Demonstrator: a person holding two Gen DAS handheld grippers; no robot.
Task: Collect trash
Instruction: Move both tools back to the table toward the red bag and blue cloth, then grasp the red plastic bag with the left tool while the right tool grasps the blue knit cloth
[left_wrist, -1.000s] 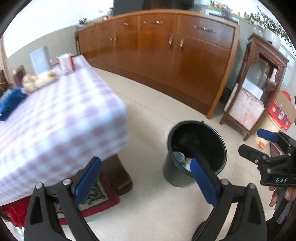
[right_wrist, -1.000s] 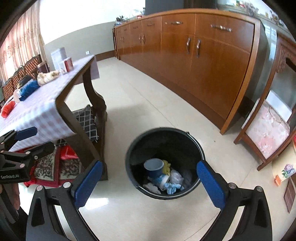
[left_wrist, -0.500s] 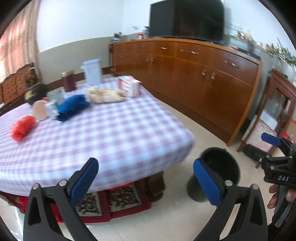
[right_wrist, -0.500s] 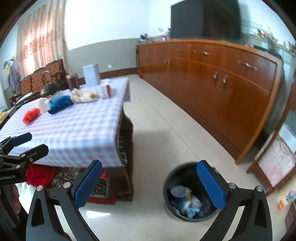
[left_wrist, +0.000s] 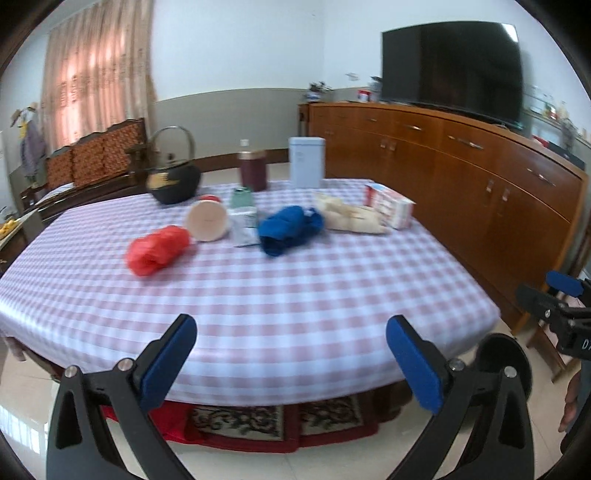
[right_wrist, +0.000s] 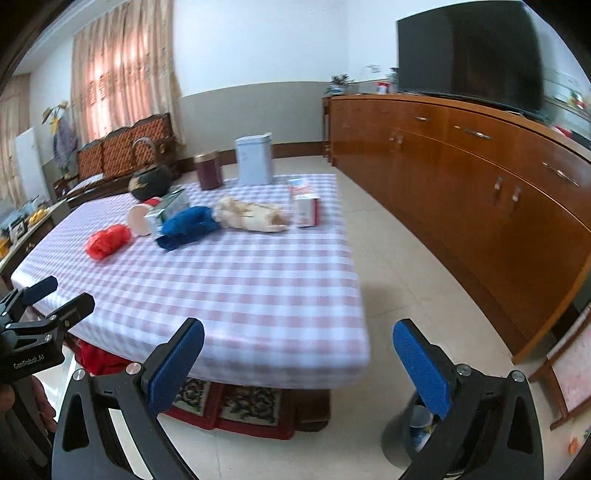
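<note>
Here, both the left gripper (left_wrist: 291, 363) and the right gripper (right_wrist: 306, 365) are held with jaws wide apart and empty before the table's (left_wrist: 295, 295) near edge, while the red crumpled bag (left_wrist: 157, 249), judged light and soft, is best pinched mid-bulge toward the far left edge.

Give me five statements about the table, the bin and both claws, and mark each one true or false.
1. Both the left claw and the right claw are open and hold nothing. True.
2. The blue crumpled bag lies between the red crumpled bag and the beige wad. True.
3. The bin stands on the table. False: it stands on the floor beside the table.
4. The black teapot lies tipped over. False: it stands upright.
5. The bin is empty. False: a cup and scraps show inside.
</note>
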